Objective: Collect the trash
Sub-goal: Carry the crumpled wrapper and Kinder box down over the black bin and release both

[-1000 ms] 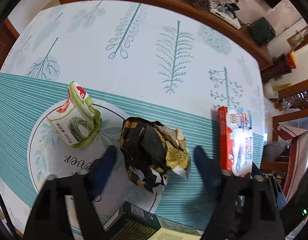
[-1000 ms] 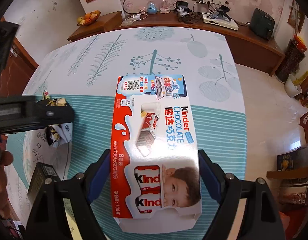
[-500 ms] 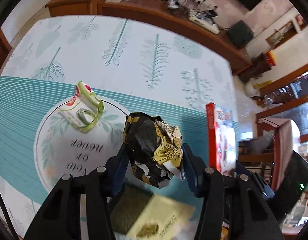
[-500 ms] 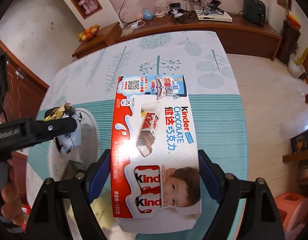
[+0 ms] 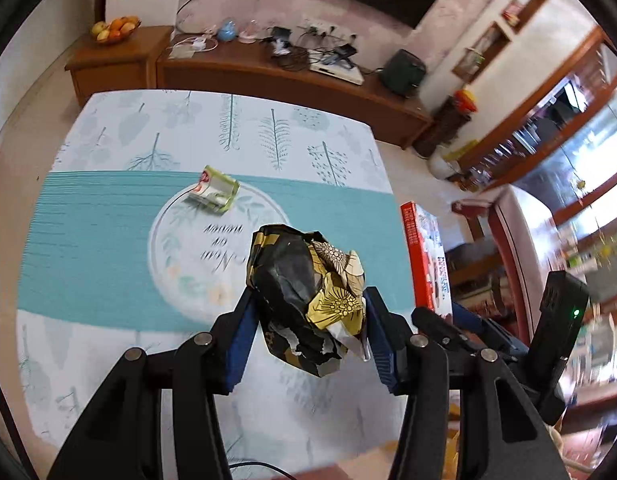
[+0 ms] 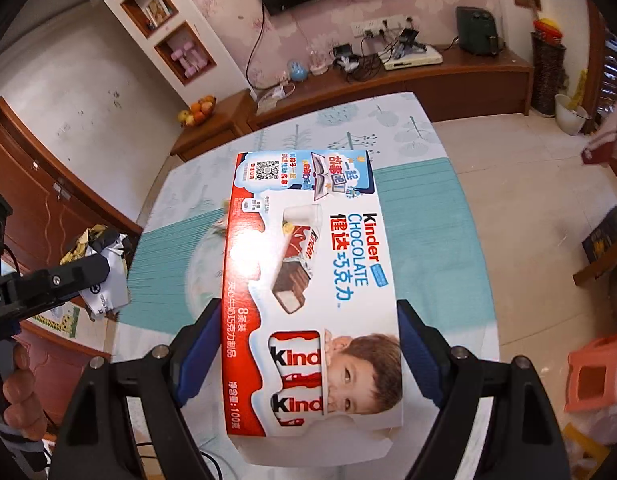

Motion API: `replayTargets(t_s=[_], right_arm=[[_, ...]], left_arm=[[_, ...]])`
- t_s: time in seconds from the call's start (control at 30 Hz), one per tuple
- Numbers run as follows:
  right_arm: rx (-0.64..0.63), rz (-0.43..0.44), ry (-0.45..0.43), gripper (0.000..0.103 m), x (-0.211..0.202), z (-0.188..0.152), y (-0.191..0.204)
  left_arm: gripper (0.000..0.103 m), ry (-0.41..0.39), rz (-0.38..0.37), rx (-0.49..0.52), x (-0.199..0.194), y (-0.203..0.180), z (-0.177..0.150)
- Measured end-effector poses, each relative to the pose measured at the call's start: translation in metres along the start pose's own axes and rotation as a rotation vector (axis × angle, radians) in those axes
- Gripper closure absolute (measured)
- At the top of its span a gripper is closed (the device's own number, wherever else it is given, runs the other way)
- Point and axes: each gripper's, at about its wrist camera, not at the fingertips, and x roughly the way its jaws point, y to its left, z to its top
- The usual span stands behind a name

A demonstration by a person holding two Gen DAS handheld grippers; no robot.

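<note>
My left gripper (image 5: 308,328) is shut on a crumpled black and gold wrapper (image 5: 304,292) and holds it well above the table (image 5: 108,240). My right gripper (image 6: 308,340) is shut on a flat red and white Kinder chocolate box (image 6: 308,280), also lifted off the table; the box shows edge-on in the left wrist view (image 5: 428,256). A green and white snack packet (image 5: 213,195) lies on the table's round printed motif. The wrapper also shows at the left of the right wrist view (image 6: 96,248).
A wooden sideboard (image 5: 268,68) with cables and devices runs along the far wall behind the table. A fruit bowl (image 5: 114,30) sits on a low cabinet. A pink plastic stool (image 6: 596,376) stands on the floor at the right. A wooden door (image 6: 36,208) is at the left.
My left gripper closed on the black and gold wrapper and lifted it high off the table. My right gripper rose with the Kinder box. The table now looks farther away.
</note>
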Motion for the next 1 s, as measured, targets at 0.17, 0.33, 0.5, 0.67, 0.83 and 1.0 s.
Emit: replayTargets(t_s=[0.17,0.33,0.5,0.67,0.83,1.0], right_arm=[[0.051,-0.005,-0.071,0.02,-0.05,-0.055,0.042],[0.073,-0.024,-0.097,0.02,-0.084,-0.114,0.086],[0.099,-0.031,-0.092,0.02,-0.106,-0.175,0.121],[0.115,-0.027,-0.022,0.02,-0.115,-0.228,0.14],[0.149,-0.032,0.072,0.02,-0.108,-0.268,0.137],[0.186,-0.04,0.181,0.02,-0.086,-0.307,0.115]], left_arm=[[0.053,-0.011,-0.032,0.099,-0.056,0.015,-0.046],[0.053,-0.015,-0.071,0.179,-0.102,0.036,-0.098],[0.053,0.022,-0.104,0.225,-0.124,0.055,-0.144],[0.053,0.1,-0.113,0.275,-0.127,0.066,-0.194],[0.053,0.132,-0.092,0.316,-0.12,0.065,-0.242],[0.052,0.206,-0.077,0.306,-0.097,0.064,-0.291]])
